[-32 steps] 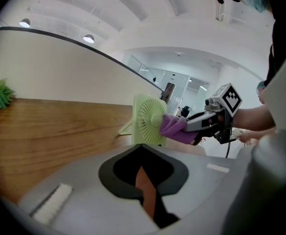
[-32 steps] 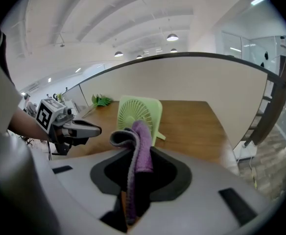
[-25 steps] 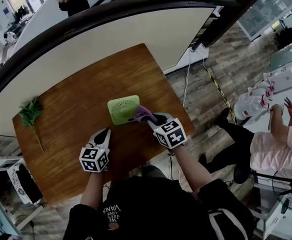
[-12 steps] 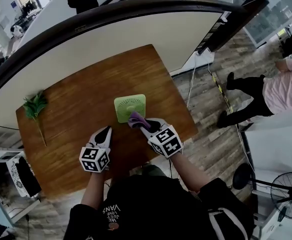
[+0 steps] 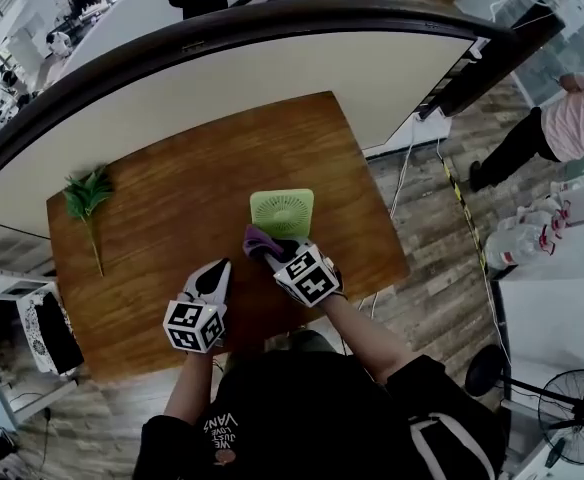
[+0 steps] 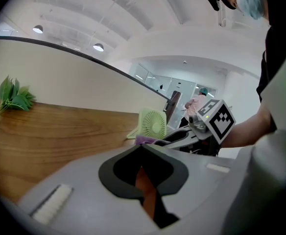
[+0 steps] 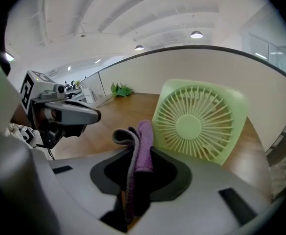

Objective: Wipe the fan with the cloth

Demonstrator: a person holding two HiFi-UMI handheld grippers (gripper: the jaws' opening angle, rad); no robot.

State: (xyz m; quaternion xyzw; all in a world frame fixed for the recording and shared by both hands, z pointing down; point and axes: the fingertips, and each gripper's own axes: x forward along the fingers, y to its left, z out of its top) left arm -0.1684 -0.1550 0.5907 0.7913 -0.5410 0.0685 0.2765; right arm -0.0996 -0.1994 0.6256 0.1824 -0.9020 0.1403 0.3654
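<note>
Toward the near right part of the tabletop [image 5: 162, 198] stands the green fan [image 5: 282, 212], upright, its grille facing the person. Just short of its lower left corner sits the folded purple cloth [image 5: 258, 238], pinched in the right claw [image 5: 270, 252], so the wipe likely runs forward and slightly right. Farther left, well clear of the fan, the left claw [image 5: 214, 274] is closed and empty.

The right gripper [image 7: 133, 177] hides the lower edge of the fan [image 7: 200, 123] and the bottom of the cloth [image 7: 143, 146].
</note>
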